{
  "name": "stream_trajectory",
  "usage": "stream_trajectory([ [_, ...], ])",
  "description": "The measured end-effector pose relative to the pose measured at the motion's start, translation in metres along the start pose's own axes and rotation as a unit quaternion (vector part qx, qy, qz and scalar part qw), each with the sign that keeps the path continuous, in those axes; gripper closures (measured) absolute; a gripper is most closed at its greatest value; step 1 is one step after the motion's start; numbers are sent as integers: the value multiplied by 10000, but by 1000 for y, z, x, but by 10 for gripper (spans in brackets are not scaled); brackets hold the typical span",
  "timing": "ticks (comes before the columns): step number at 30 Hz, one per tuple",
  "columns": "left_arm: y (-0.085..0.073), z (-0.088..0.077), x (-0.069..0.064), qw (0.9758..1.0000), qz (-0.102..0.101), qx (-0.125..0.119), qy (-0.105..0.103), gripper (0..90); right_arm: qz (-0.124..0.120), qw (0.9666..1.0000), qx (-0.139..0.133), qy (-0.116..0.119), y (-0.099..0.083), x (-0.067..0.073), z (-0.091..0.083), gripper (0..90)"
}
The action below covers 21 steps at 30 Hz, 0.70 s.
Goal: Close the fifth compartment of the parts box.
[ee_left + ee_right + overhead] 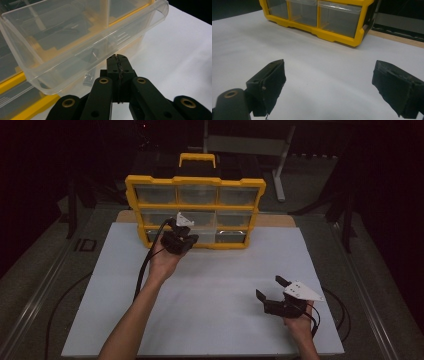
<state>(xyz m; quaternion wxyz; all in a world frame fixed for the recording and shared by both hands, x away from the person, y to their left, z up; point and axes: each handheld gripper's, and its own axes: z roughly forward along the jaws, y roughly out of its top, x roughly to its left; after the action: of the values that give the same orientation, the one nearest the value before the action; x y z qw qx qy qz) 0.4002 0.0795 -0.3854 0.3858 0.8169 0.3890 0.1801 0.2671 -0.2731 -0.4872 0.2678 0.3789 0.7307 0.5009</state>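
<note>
The left forearm is stretched from the bottom edge of the high view toward 12 o'clock, and the left gripper (181, 236) is held against the bottom row of the organiser (195, 182), at its middle drawer (82, 40). In the left gripper view the two black jaws are seen pressed together, tips meeting just under the front lip of that clear drawer, which is pulled part-way out of the yellow frame; whether anything thin is pinched between the pads cannot be told. A small metal piece (88, 78) is seen below the drawer, at 10 o'clock from the jaw tips. The right hand (299, 326) is rested low at 5 o'clock on the white mat (215, 300), well apart from the organiser, with the right gripper (270, 287) pointed toward 11 o'clock. Its jaws are spread wide with nothing between them, as is shown in the right gripper view, where the mat lies in the gap and the organiser stands at 12 o'clock. Two grippers are counted, each with a trailing cable. One organiser is counted, standing upright at the mat's far edge with a yellow handle (197, 158) on top; nine drawers are seen in it, in three rows of three.
</note>
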Motion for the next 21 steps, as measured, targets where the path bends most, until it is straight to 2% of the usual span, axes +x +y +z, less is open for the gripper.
stream_trajectory([
  [21,8,5,6,9999,-83,-40,74,900,5,10000,2,0,0,0,0,112],
])
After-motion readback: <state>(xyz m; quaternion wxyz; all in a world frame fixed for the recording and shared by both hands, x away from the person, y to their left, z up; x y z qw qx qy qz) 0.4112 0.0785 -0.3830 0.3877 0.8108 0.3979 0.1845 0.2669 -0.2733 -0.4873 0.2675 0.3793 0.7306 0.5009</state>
